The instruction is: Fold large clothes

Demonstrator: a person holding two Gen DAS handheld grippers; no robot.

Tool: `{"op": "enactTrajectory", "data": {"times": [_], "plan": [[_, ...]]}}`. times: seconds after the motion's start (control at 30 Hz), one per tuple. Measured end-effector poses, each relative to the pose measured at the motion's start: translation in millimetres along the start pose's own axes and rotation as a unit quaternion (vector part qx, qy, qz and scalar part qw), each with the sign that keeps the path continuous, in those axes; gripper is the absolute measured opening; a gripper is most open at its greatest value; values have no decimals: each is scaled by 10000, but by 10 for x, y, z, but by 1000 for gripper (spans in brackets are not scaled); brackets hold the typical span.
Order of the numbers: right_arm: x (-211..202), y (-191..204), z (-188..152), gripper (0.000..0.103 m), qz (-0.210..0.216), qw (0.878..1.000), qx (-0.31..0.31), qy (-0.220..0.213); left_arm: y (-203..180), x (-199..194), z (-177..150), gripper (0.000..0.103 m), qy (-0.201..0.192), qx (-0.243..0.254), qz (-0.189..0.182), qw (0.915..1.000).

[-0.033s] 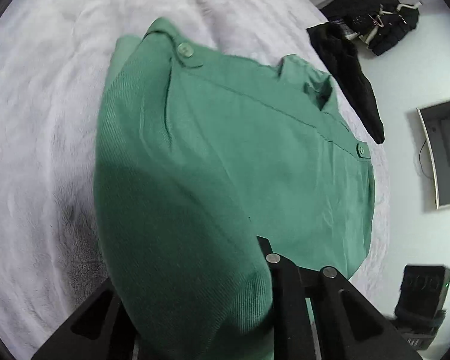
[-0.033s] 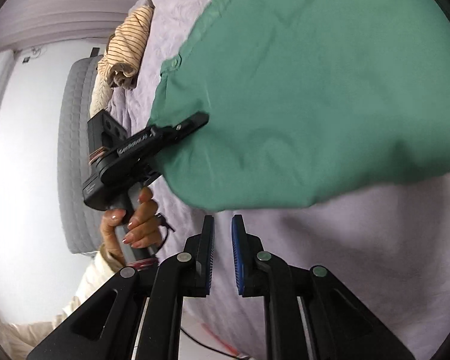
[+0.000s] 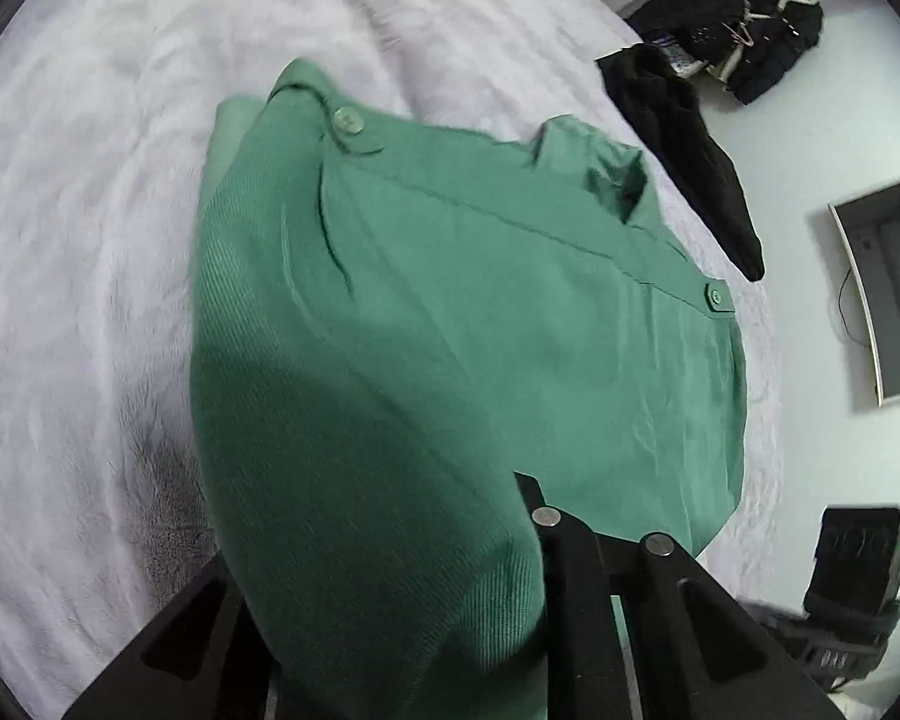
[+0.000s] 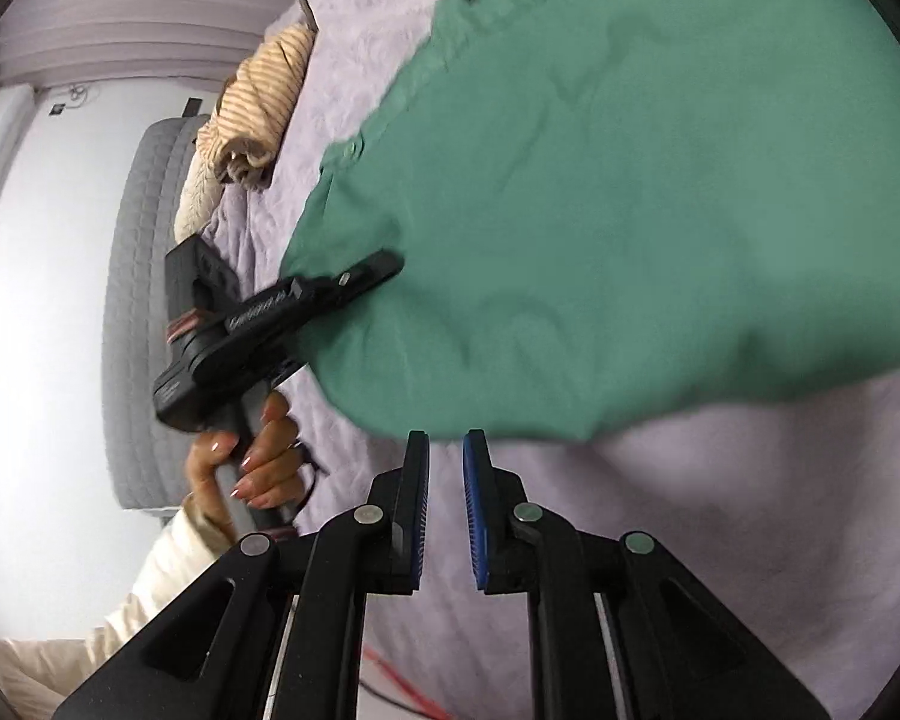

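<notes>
Both wrist views close, sharing green garment (image 3: 480, 324)

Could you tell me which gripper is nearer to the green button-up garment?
Left. The left gripper is clamped on the green button-up garment; the right gripper sits open just short of its hem.

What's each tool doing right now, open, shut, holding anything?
Left tool: shut on the green garment, gripping its edge.
Right tool: open, holding nothing, just short of the garment's near edge.
</notes>
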State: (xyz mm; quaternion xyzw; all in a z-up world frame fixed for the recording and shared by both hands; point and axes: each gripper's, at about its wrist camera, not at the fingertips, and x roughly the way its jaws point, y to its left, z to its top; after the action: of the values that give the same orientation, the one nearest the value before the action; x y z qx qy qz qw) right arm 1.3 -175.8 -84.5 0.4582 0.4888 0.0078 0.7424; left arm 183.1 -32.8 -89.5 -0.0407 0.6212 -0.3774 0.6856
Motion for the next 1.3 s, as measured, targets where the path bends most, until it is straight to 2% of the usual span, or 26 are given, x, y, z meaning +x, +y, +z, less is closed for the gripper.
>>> {"op": "enactTrajectory", "data": {"times": [0.07, 0.1, 0.13, 0.2, 0.23, 0.33, 0.4, 0.47, 0.57, 0.67, 0.73, 0.8, 0.83, 0.9, 0.97, 1.0, 1.03, 1.13, 1.17, 1.2, 1.23, 1.27, 1.3], "plan": [[-140, -10, 184, 15, -643, 9964, -291, -471, -283, -134, 36, 20, -194, 303, 57, 9993], [-132, -58, 275, 14, -914, 9935, -352, -573, -405, -186, 45, 20, -263, 413, 71, 9988], [-60, -123, 355, 13, -1054, 9921, -377, -575, -542, -239, 47, 20, -333, 532, 82, 9980], [256, -323, 461, 12, -1177, 9927, -247, -109, -857, -269, 76, 20, -363, 797, 86, 9961], [417, -431, 478, 12, -1025, 9946, -94, 101, -1060, -237, 79, 20, -351, 997, 193, 9942], [403, -546, 488, 12, -651, 9978, 147, 52, -1750, -126, 20, 20, -426, 1900, 572, 9792], [241, -619, 452, 12, -72, 9994, 343, -28, -2172, 3, -18, 20, -398, 2411, 753, 9668], [19, -736, 392, 12, 167, 9984, 508, -171, -2601, 231, -80, 20, -342, 2941, 980, 9501], [-534, -1048, 284, 12, 201, 9942, 798, -692, -3074, 683, -151, 20, -105, 3467, 1123, 9312], [-1048, -1468, 177, 13, 178, 9844, 1253, -1219, -3434, 1257, -274, 20, 147, 3768, 1270, 9174], [-1240, -1752, 115, 14, 157, 9782, 1562, -1363, -3552, 1652, -399, 20, 392, 3857, 1498, 9095], [-1327, -1972, 65, 14, 140, 9740, 1798, -1369, -3531, 1851, -577, 22, 423, 3949, 1815, 8996], [-1352, -2046, 45, 14, 187, 9726, 1871, -1366, -3538, 1923, -617, 27, 411, 3979, 1915, 8963], [-1398, -2144, 7, 15, 180, 9710, 1956, -1364, -3502, 1905, -661, 39, 365, 3947, 1883, 8986], [-1431, -2214, 3, 15, 206, 9699, 2008, -1363, -3501, 1840, -657, 78, 433, 3823, 1585, 9093], [-1464, -2250, 13, 15, 206, 9692, 2034, -1375, -3514, 1793, -660, 86, 361, 3805, 1504, 9118], [-1471, -2260, 28, 15, 208, 9688, 2043, -1387, -3526, 1715, -657, 91, 235, 3802, 1478, 9127], [-1565, -2262, 138, 15, 183, 9691, 2025, -1394, -3547, 1527, -624, 91, 148, 3666, 1231, 9221], [-1579, -2272, 188, 26, 171, 9695, 1998, -1408, -3528, 1447, -590, 91, 102, 3586, 1156, 9262], [-1659, -2271, 166, 53, 159, 9697, 1952, -1457, -3491, 1348, -545, 91, -1, 3496, 1129, 9301], [-1735, -2243, 212, 68, 137, 9694, 1893, -1557, -3421, 1224, -502, 91, -131, 3378, 1131, 9343], [-1822, -2216, 248, 78, 109, 9686, 1816, -1697, -3337, 1120, -441, 91, -263, 3231, 1162, 9388], [-1928, -2152, 309, 78, 43, 9676, 1683, -1883, -3246, 1027, -373, 91, -382, 3075, 1204, 9431]]}}
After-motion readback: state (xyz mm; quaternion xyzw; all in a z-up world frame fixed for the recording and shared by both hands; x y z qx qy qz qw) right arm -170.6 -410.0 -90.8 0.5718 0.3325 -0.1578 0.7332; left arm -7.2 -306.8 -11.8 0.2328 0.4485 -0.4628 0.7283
